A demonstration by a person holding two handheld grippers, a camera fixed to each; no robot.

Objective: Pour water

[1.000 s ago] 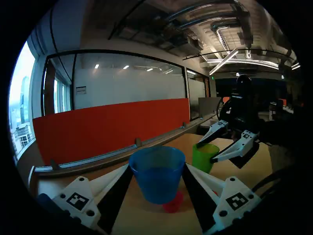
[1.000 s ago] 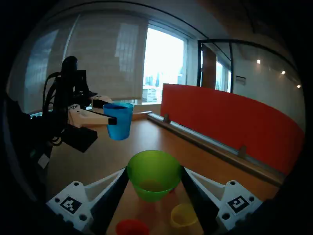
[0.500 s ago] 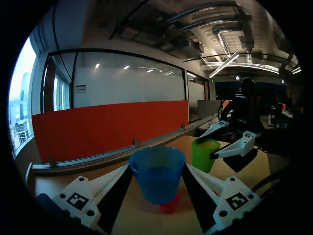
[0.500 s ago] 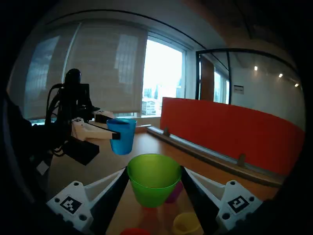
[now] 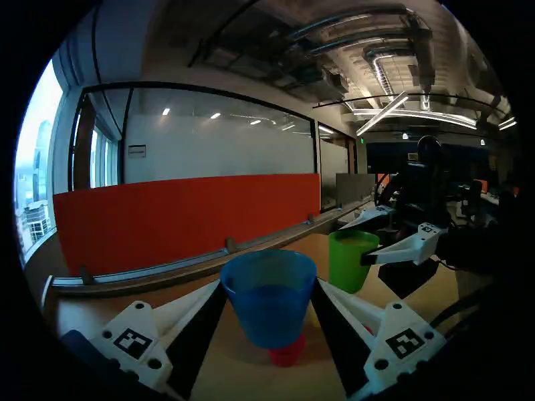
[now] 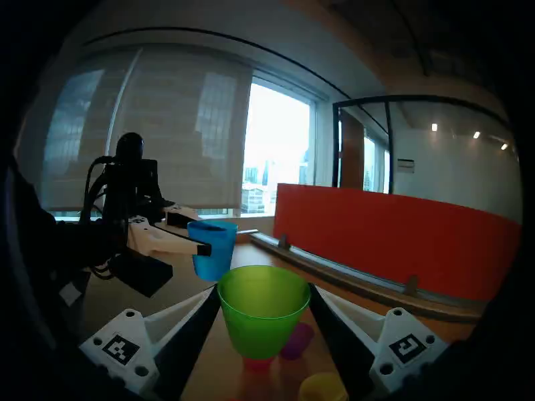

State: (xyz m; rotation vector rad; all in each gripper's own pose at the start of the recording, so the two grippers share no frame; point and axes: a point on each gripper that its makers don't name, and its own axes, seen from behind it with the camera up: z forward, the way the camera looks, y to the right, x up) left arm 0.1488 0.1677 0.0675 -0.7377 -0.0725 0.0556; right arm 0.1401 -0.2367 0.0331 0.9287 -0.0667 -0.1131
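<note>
A window (image 5: 33, 174) is seen at the left, then an orange partition (image 5: 187, 214) set along the far edge of the wooden table (image 5: 231, 364). The blue cup (image 5: 269, 301), part-filled, is clamped between the fingers of the left gripper (image 5: 269, 294), with a red cup (image 5: 286, 351) below it. Just to the right, the green cup (image 5: 349, 257) is pinched by the right gripper (image 6: 263, 301). A purple cup (image 6: 297, 339) and a yellow cup (image 6: 324, 386) are seen beneath it.

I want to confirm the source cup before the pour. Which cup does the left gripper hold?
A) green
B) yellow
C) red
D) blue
D: in the left gripper view, the blue cup sits clamped between the jaws of the left gripper, while the right gripper holds the green cup.
</note>
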